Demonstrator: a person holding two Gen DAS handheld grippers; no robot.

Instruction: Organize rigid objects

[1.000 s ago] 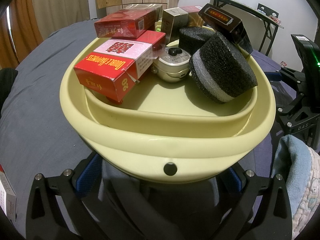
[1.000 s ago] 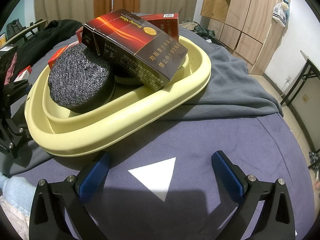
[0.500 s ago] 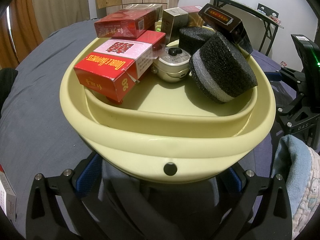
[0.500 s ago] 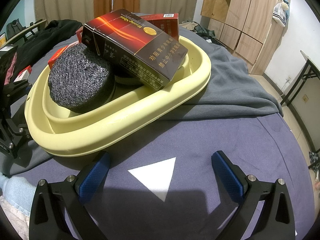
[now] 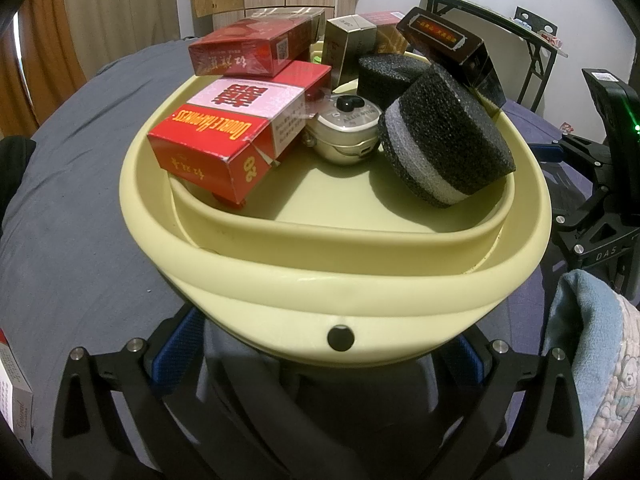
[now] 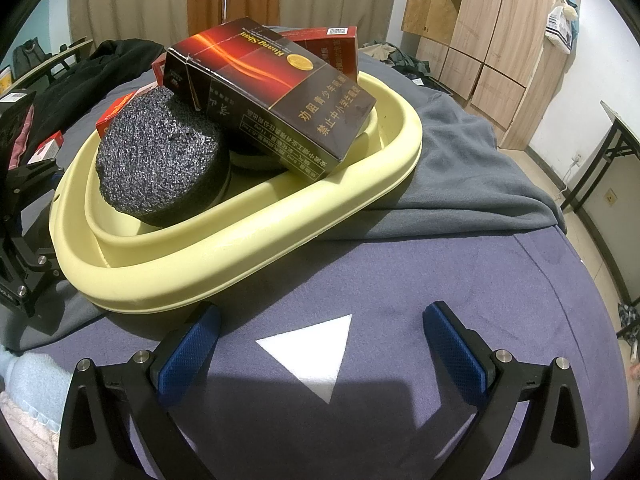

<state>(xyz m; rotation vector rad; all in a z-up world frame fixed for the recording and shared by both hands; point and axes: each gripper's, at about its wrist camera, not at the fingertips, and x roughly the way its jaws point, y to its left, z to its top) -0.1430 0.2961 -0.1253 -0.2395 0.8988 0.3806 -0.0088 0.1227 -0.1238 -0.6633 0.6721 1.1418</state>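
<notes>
A pale yellow basin fills the left wrist view. In it lie red carton boxes, a small cream device, black foam cylinders and a dark brown carton leaning on the far rim. My left gripper is open, its blue pads partly hidden under the basin's near rim. In the right wrist view the basin lies ahead to the left with the dark carton and a foam cylinder. My right gripper is open and empty over the purple cloth.
The basin rests on a grey blanket over a purple sheet with a white triangle. A light blue towel lies at right. A loose box lies at far left. Wooden wardrobes stand behind.
</notes>
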